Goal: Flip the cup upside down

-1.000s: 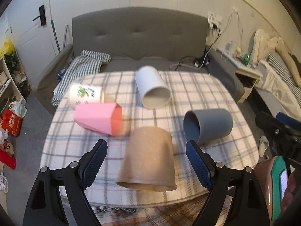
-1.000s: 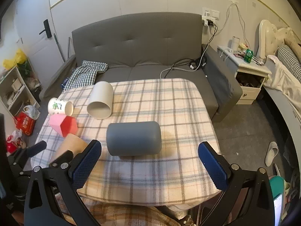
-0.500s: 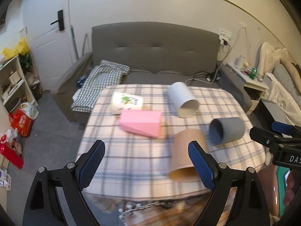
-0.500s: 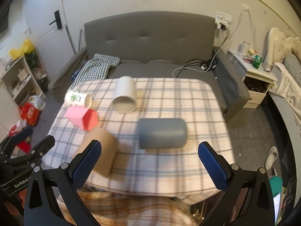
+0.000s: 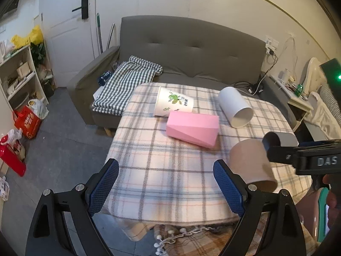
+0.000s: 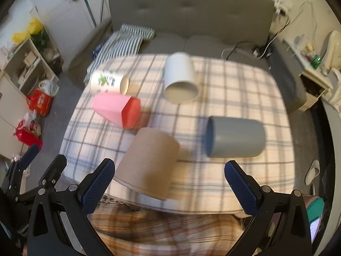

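On the plaid-clothed desk (image 6: pixel 234 81), five cups lie on their sides. Nearest the front edge lies the brown paper cup (image 6: pixel 149 162). The right tool (image 6: pixel 170 183) and left tool (image 5: pixel 166 187), both wide open and empty, hover before it; a grip across its mid-wall seems best.

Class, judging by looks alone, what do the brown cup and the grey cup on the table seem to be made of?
Brown cup: probably kraft paper, given its matte tan wall and thin rolled rim. Grey cup: probably plastic, with a smooth, even grey wall and a thick rim; ceramic cannot be ruled out.
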A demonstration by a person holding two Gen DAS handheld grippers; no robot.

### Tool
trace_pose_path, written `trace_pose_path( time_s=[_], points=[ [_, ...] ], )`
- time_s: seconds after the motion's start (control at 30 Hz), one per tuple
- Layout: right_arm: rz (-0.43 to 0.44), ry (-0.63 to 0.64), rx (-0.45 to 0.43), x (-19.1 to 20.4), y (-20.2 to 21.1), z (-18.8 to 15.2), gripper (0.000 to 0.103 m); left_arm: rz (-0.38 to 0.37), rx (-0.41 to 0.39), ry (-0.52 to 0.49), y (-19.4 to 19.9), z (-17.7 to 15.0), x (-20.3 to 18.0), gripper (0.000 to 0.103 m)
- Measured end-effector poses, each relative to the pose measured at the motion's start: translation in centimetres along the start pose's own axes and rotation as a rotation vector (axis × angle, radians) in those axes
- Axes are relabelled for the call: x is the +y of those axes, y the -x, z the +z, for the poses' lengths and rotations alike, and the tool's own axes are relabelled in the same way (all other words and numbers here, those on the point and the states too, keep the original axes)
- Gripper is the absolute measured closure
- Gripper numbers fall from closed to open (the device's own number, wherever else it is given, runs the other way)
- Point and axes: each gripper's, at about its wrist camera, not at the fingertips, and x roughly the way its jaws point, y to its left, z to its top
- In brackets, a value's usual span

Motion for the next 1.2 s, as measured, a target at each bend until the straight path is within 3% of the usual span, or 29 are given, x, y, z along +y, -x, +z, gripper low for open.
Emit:
trace_pose_path(
  time_s=[0.17, 0.27, 0.5, 0.7, 0.73, 0.97, 1.1, 1.2],
  points=[
    [0.011, 0.002, 0.121, 1.5, -3.6, 1.8, 0.0, -0.007, 0.029, 0.025, -1.2, 0.0, 1.4, 0.01],
    [0.062, -0.077, 0.223, 1.1, -6.3, 2.7, 0.0, -0.005, 0.047, 0.024, -1.8, -0.2, 2.0, 0.01],
    [0.043, -0.145, 0.303, 0.4, -9.5, 4.0, 0.0, -0.012, 0.069, 0.031, -2.7, -0.5, 2.8, 0.01],
    [0.063, -0.158, 0.338, 0.1, -10.5, 4.0, 0.018, -0.009, 0.086, 0.034, -3.1, -0.8, 2.8, 0.01],
    [0.062, -0.162, 0.338, 0.0, -10.4, 3.9, 0.023, -0.007, 0.086, 0.034, -3.0, -0.8, 2.8, 0.01],
    [0.099, -0.124, 0.261, 0.1, -7.7, 4.2, 0.023, 0.006, 0.066, 0.024, -2.0, -0.3, 2.1, 0.01],
    [0.106, -0.058, 0.139, 0.7, -4.5, 4.5, 0.024, 0.012, 0.055, 0.017, -1.6, -0.2, 1.5, 0.01],
    [0.057, 0.04, 0.011, 1.8, -2.2, 4.1, 0.025, 0.018, 0.051, 0.019, -1.4, -0.1, 0.9, 0.01]
  ],
)
